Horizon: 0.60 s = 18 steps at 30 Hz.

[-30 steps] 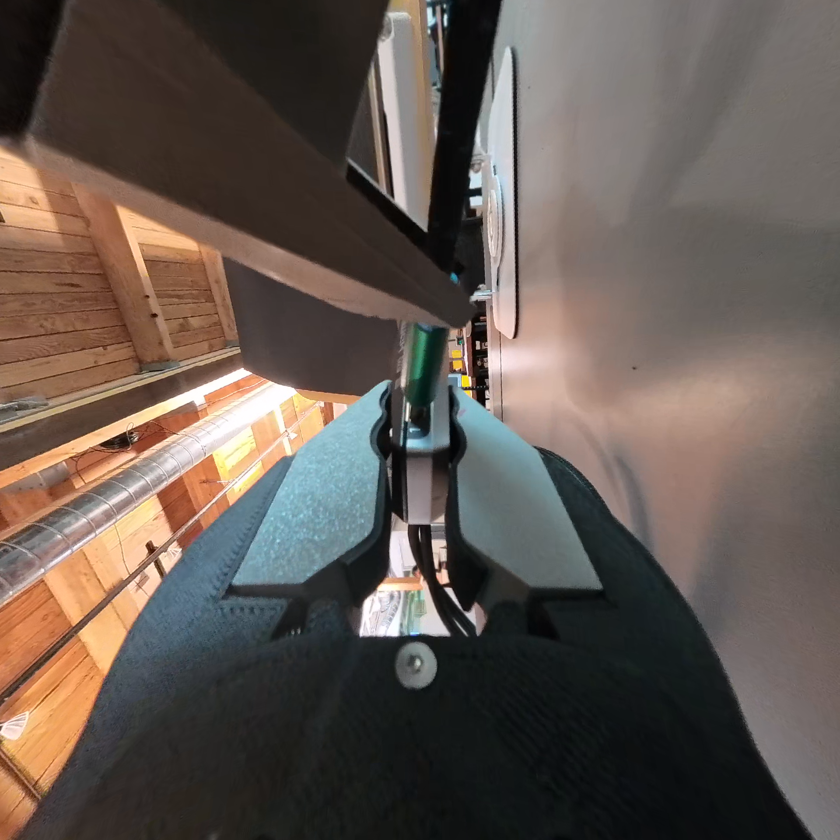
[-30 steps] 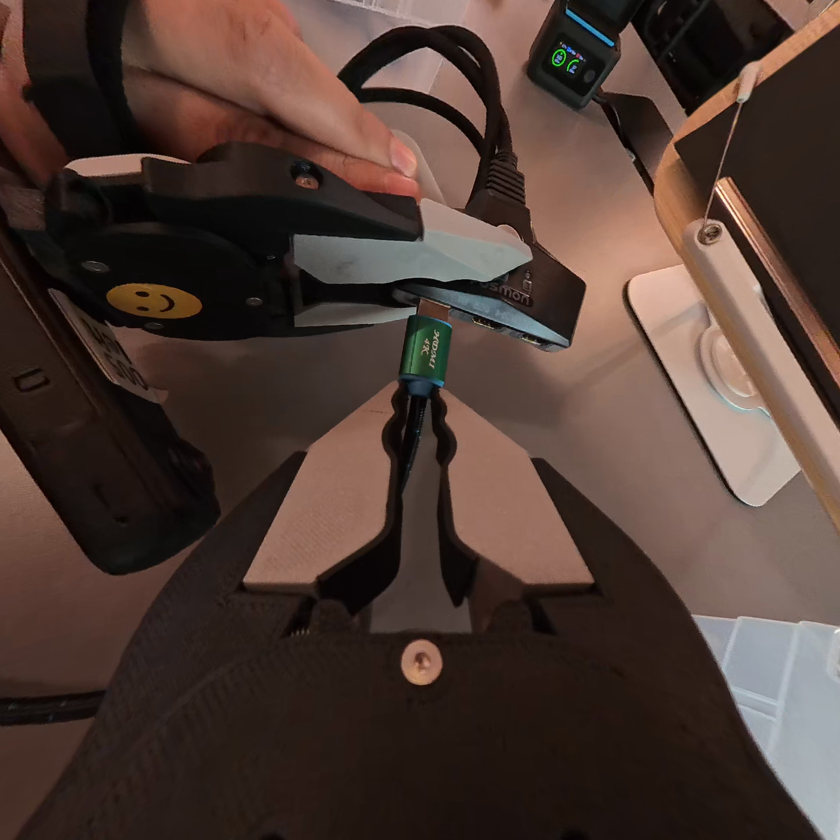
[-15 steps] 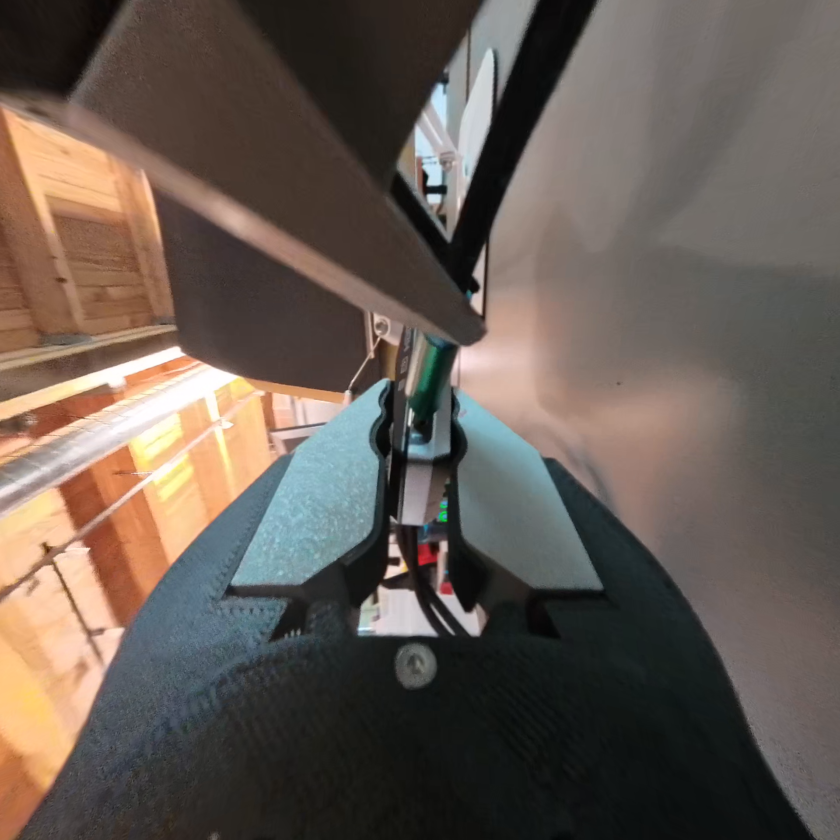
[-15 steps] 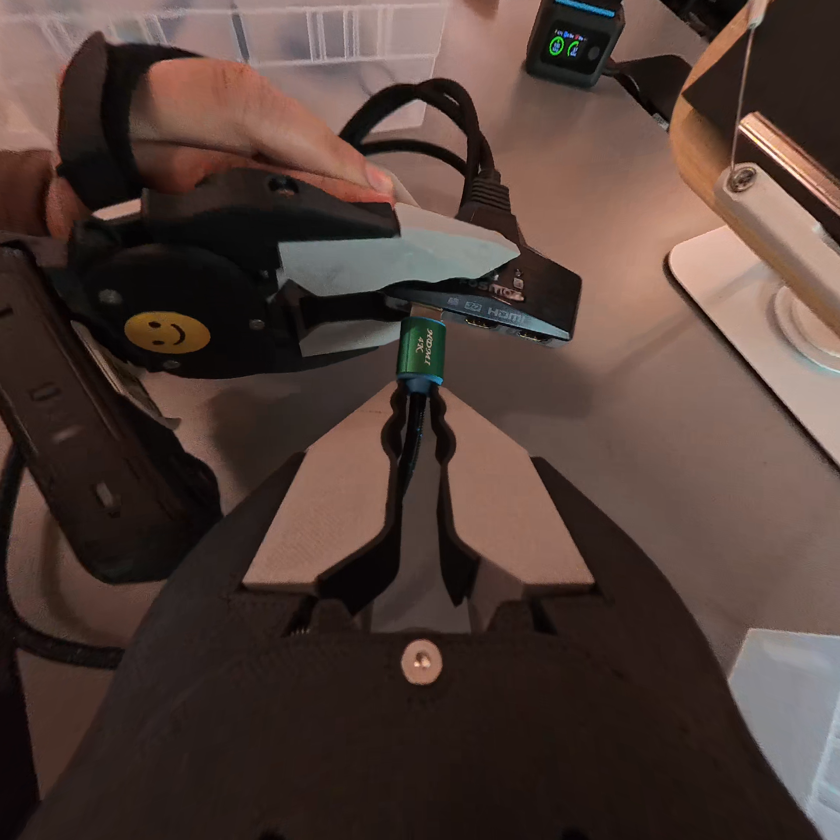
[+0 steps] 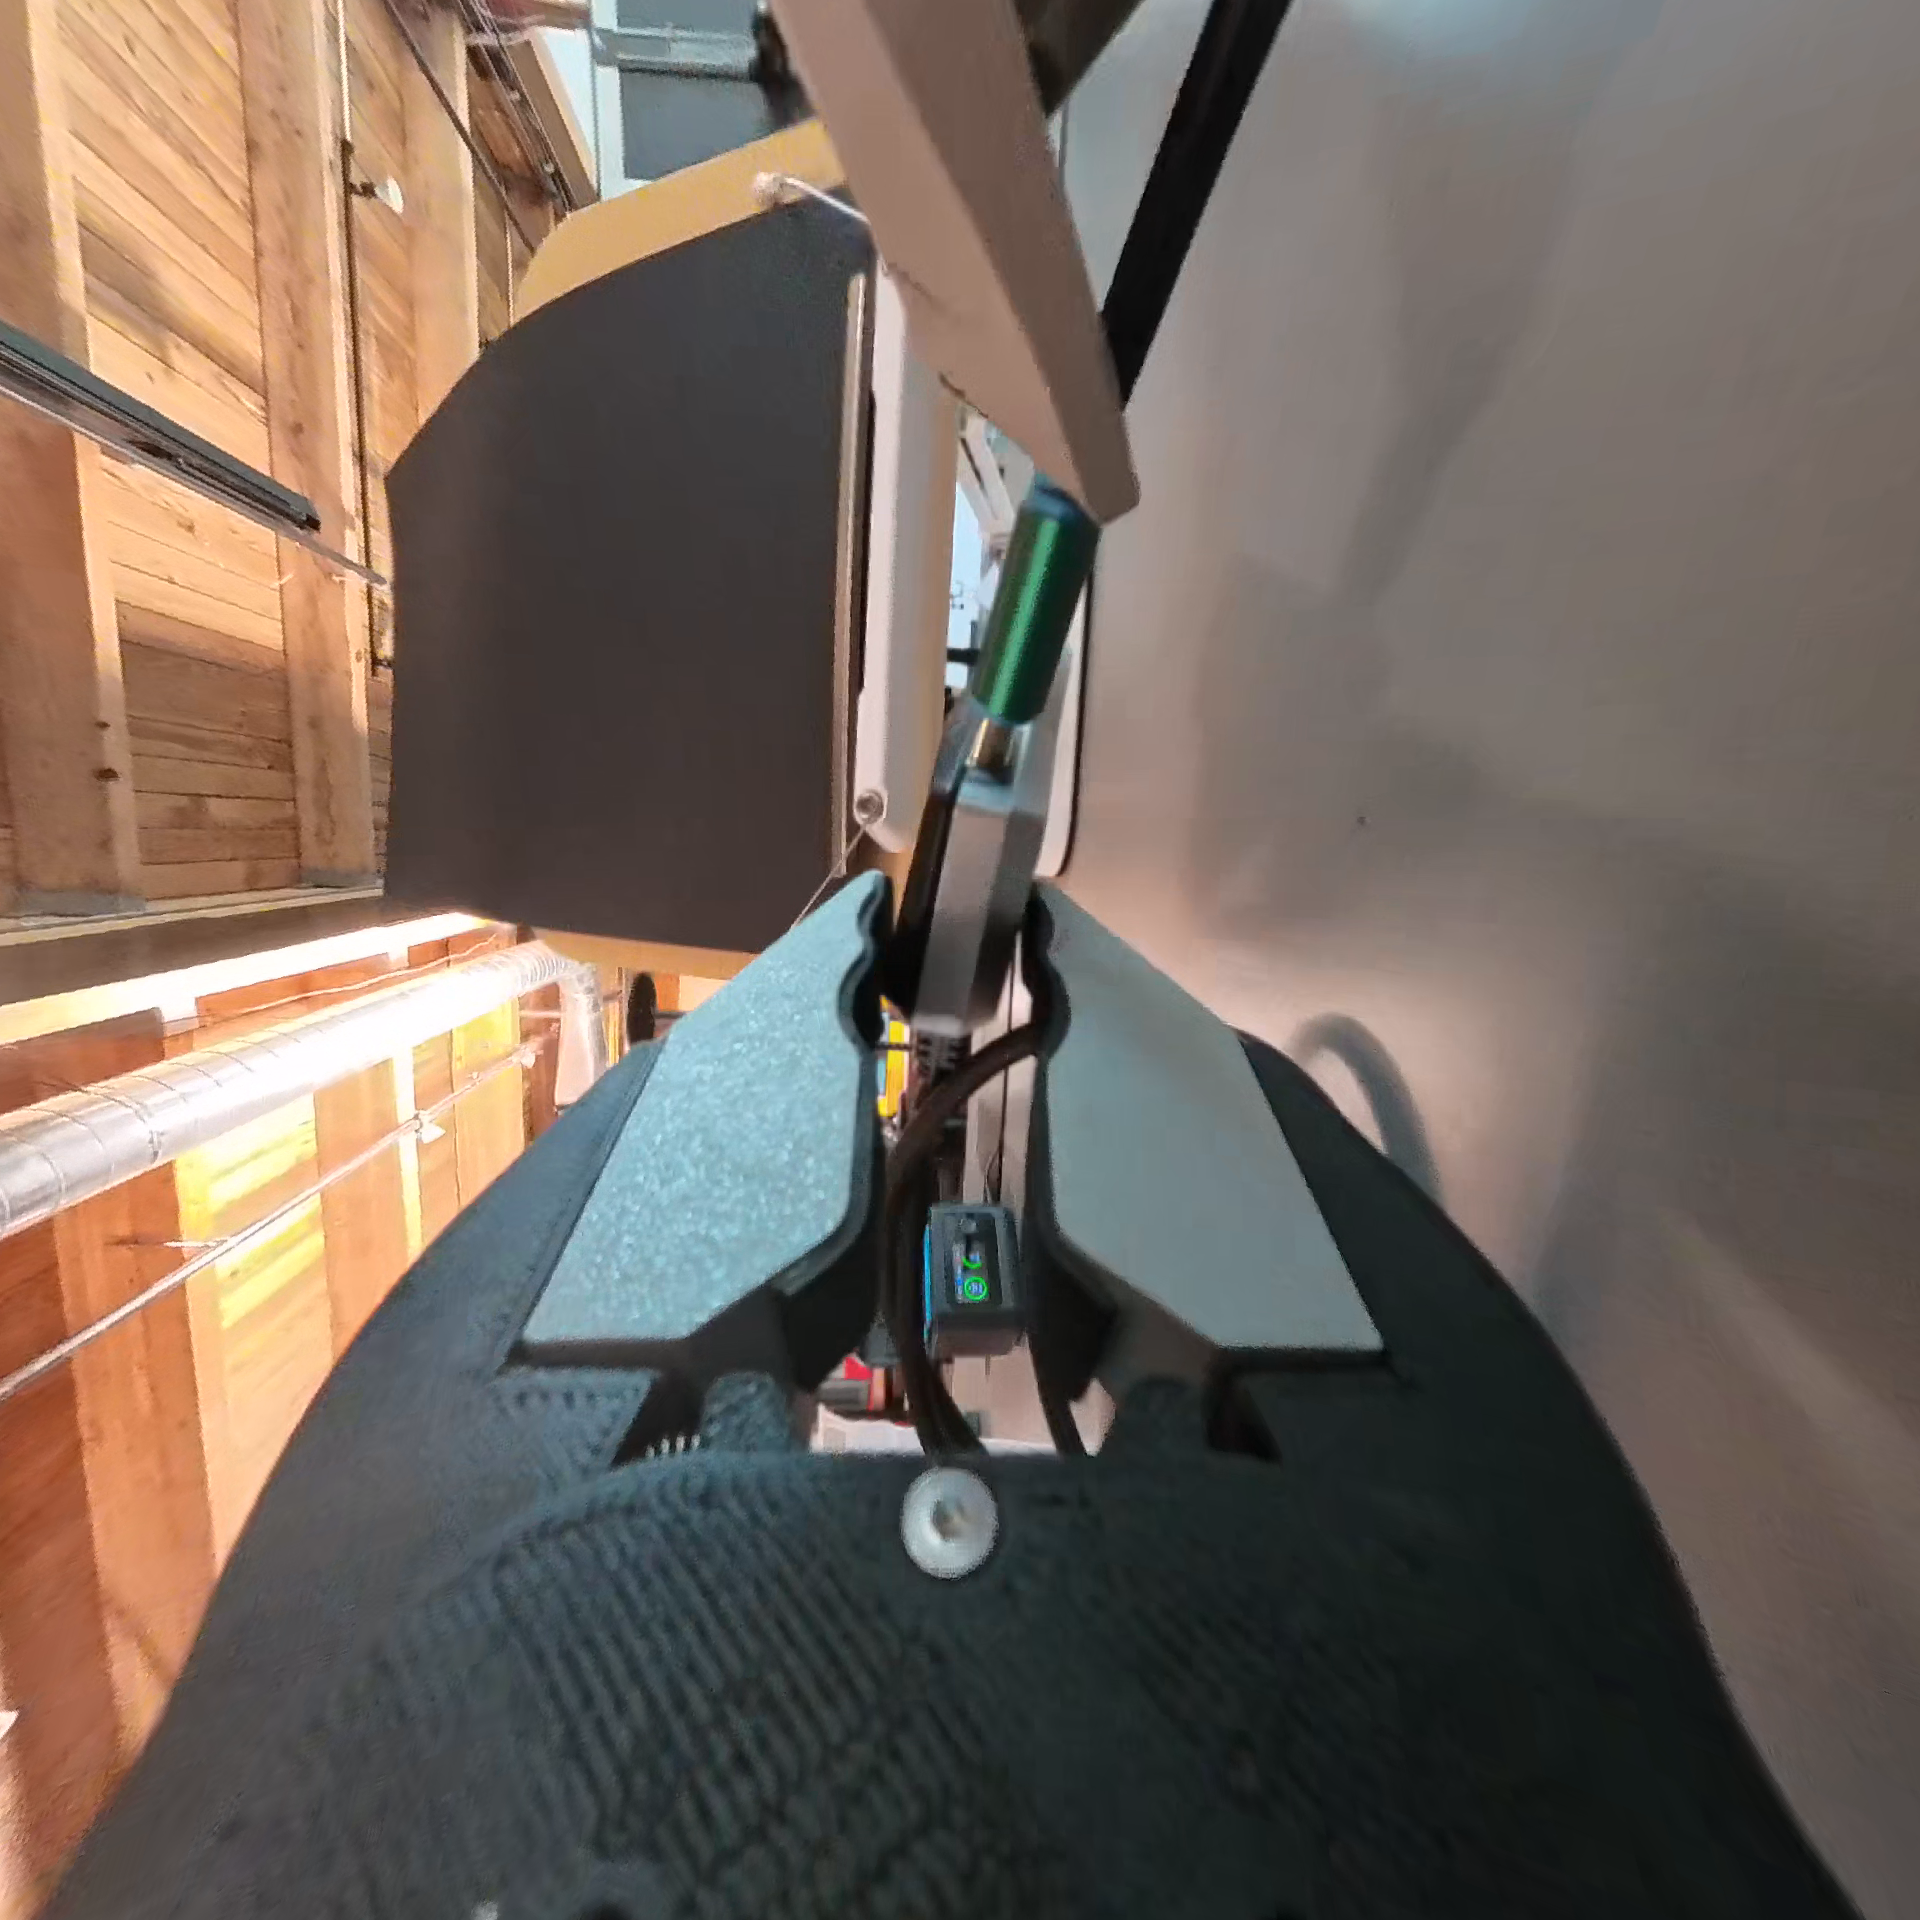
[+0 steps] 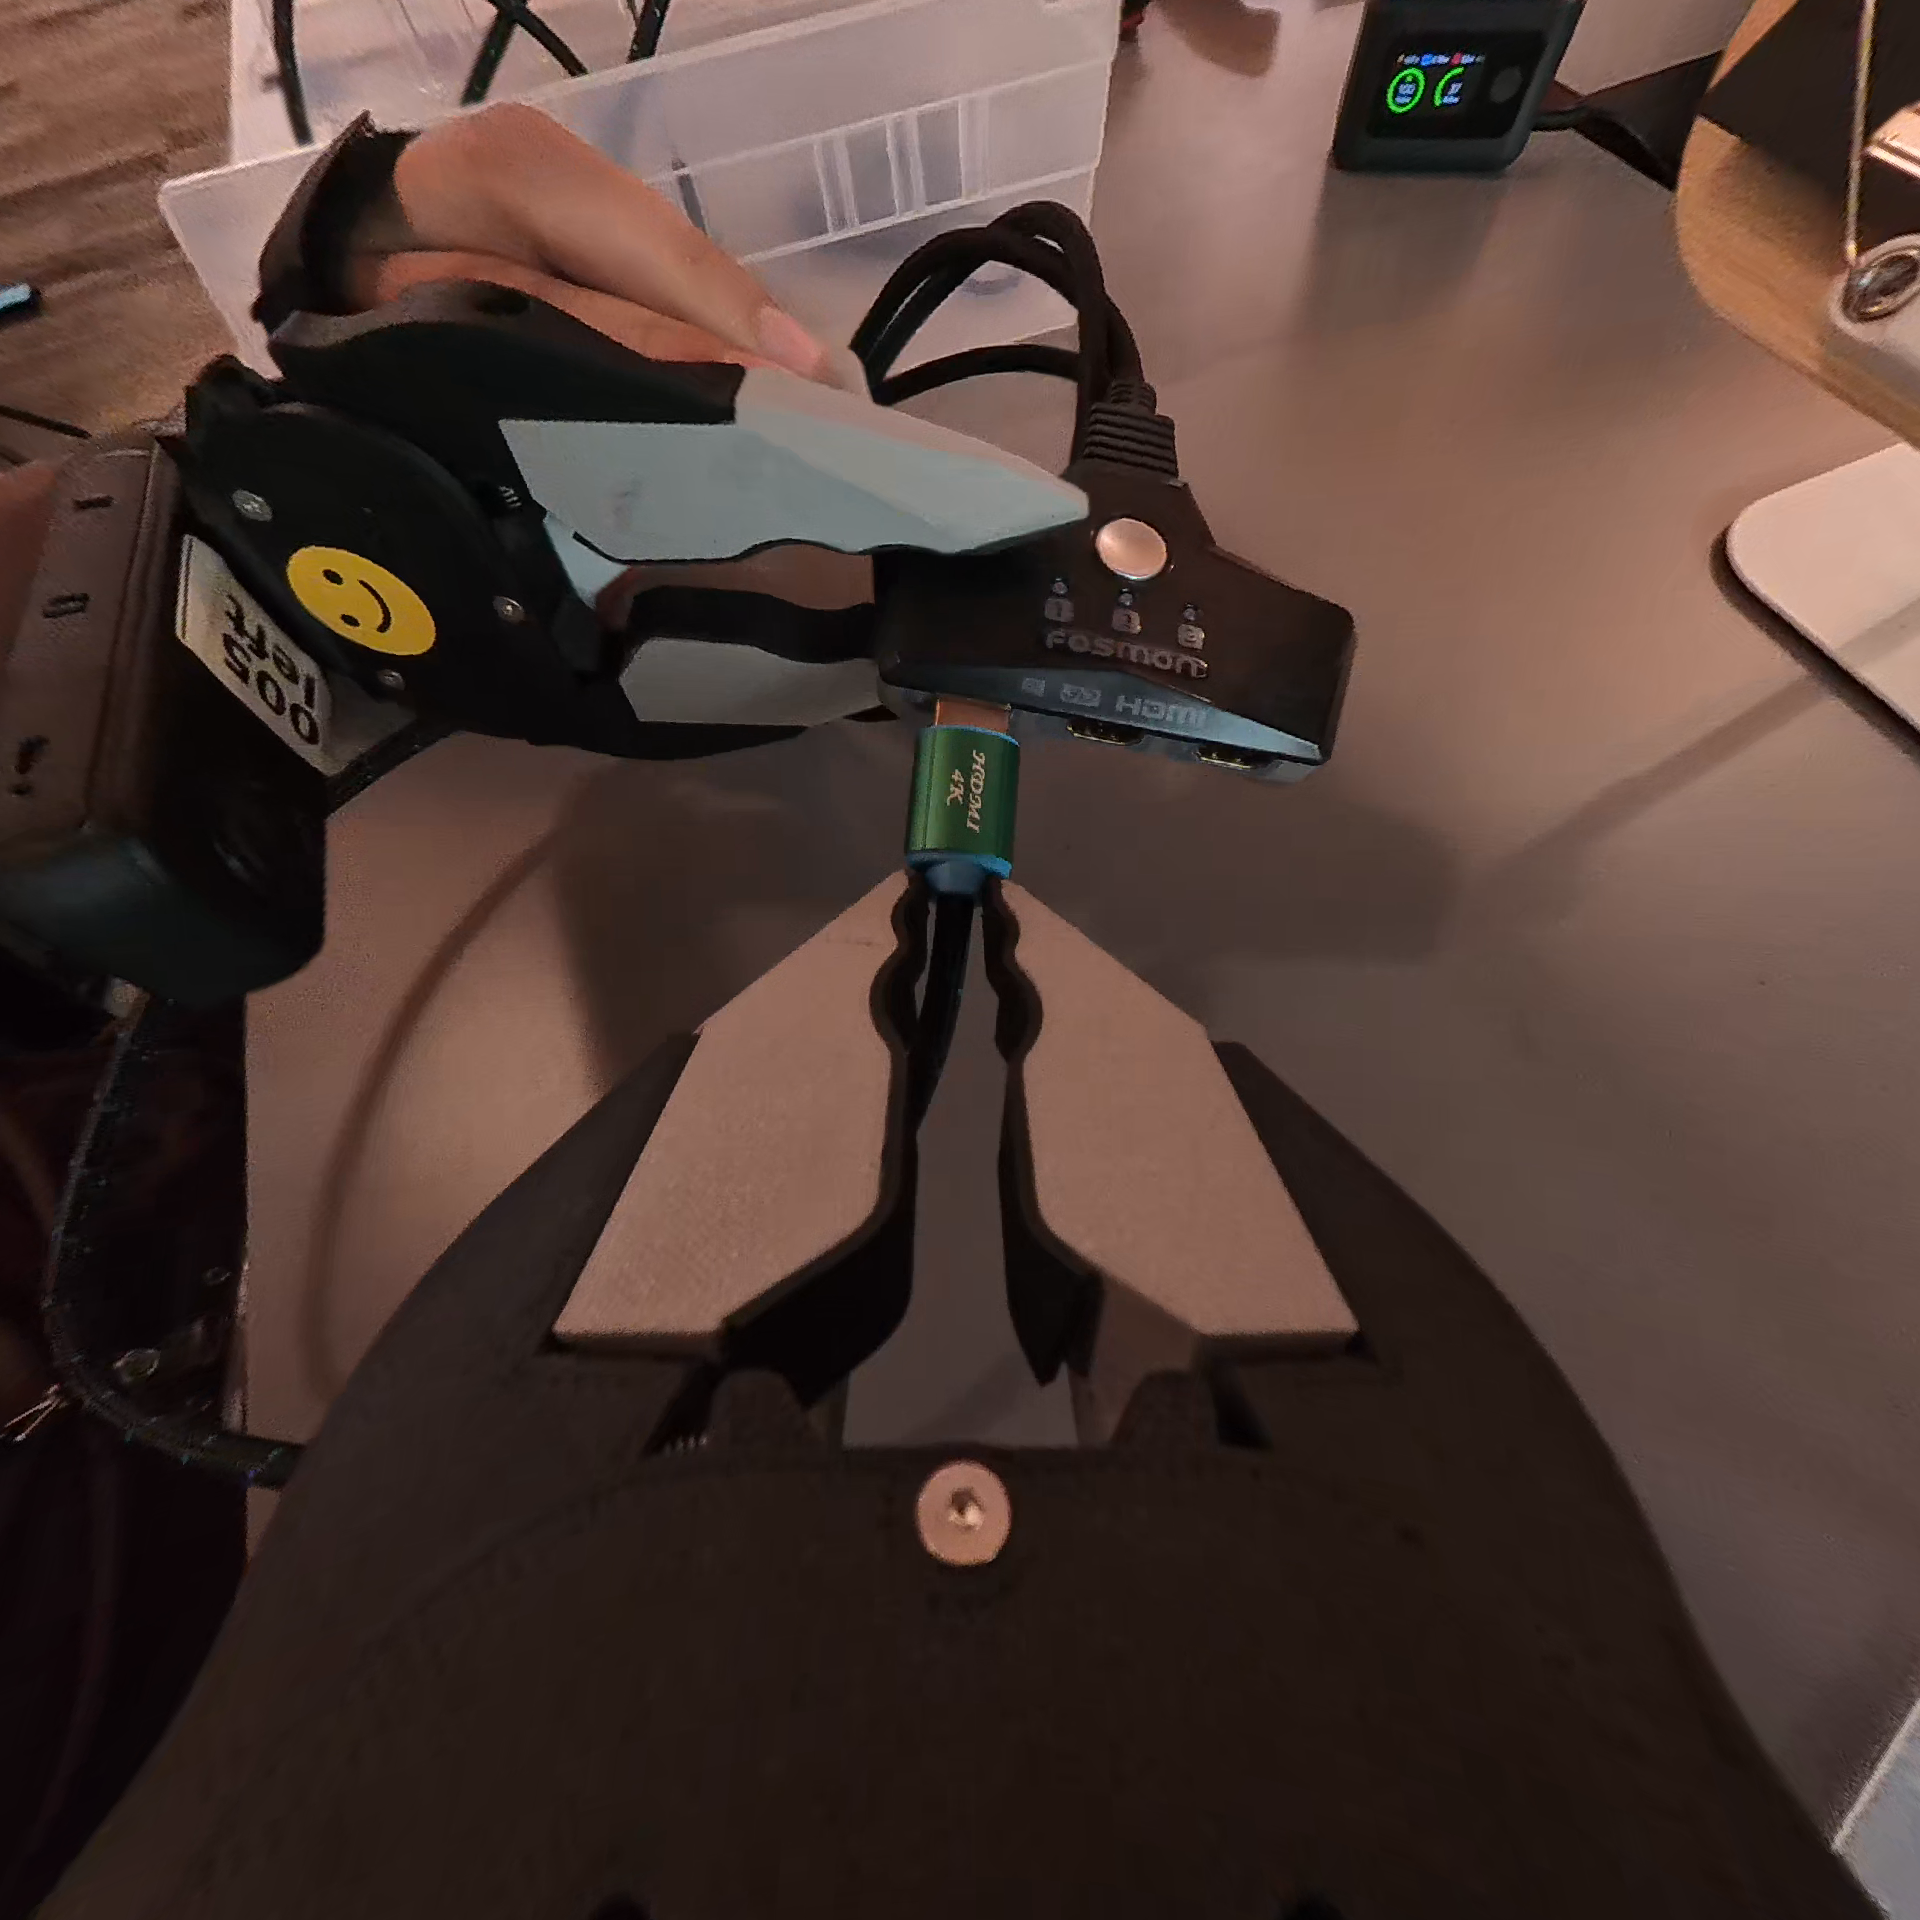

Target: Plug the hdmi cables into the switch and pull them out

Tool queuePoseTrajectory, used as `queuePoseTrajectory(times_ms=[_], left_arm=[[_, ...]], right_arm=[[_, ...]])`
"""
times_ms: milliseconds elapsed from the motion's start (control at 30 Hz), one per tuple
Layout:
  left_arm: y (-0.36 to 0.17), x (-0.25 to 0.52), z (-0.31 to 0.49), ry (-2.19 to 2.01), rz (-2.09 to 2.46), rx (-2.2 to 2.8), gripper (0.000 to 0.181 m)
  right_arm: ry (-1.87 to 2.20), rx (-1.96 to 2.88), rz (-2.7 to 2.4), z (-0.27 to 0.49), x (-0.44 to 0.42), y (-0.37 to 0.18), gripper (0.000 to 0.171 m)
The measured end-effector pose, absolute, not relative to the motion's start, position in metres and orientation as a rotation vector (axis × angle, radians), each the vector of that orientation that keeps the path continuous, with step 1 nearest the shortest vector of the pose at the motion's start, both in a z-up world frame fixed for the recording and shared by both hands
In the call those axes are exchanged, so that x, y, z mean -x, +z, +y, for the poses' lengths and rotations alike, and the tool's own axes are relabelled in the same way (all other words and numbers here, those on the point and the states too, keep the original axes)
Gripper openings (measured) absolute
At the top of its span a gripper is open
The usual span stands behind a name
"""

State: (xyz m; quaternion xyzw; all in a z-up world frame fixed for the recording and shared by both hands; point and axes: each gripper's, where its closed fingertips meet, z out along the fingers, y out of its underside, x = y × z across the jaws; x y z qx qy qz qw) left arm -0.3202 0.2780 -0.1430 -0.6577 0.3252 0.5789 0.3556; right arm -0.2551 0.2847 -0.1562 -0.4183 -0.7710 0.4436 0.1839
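Observation:
In the right wrist view, my left gripper [image 6: 873, 613] comes in from the left, shut on the left end of the black HDMI switch [image 6: 1132, 634], holding it above the grey table [image 6: 1455, 1039]. A green HDMI plug [image 6: 961, 795] sits in the switch's leftmost port, with a short strip of its metal tip showing. My right gripper [image 6: 951, 904] is shut on the black cable just behind the plug. The other two front ports are empty. In the left wrist view, my left gripper [image 5: 956, 925] clamps the switch [image 5: 971, 883] edge-on, with the green plug [image 5: 1029, 613] beyond it.
The switch's own braided black cable [image 6: 1039, 270] loops behind it. A clear plastic bin [image 6: 831, 135] stands at the back, and a small device with a lit green screen [image 6: 1455, 83] at the back right. A white stand base [image 6: 1829, 582] and a wooden-edged panel are at the right. A hand [image 6: 582, 239] holds the left gripper. There is about 7 cm between the tips of the two grippers.
The left gripper has tilted the switch so its top face and button now show. Both grippers have shifted together. The plug stays in the leftmost port and both grips hold.

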Motion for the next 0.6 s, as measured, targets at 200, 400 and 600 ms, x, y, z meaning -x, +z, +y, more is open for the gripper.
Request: queuePoseTrajectory(times_ms=[200,400,600], left_arm=[[-0.151,0.315,0.273,1.561,0.942,1.712,0.018],[-0.178,0.310,0.270,1.494,1.034,1.802,0.018],[-0.184,0.309,0.262,1.484,1.081,1.798,0.017]], right_arm=[[1.247,1.161,-2.246,0.283,0.251,-0.165,0.007],[1.178,1.073,-2.394,0.280,0.247,-0.187,0.007],[1.208,0.940,-2.481,0.268,0.244,-0.195,0.006]])
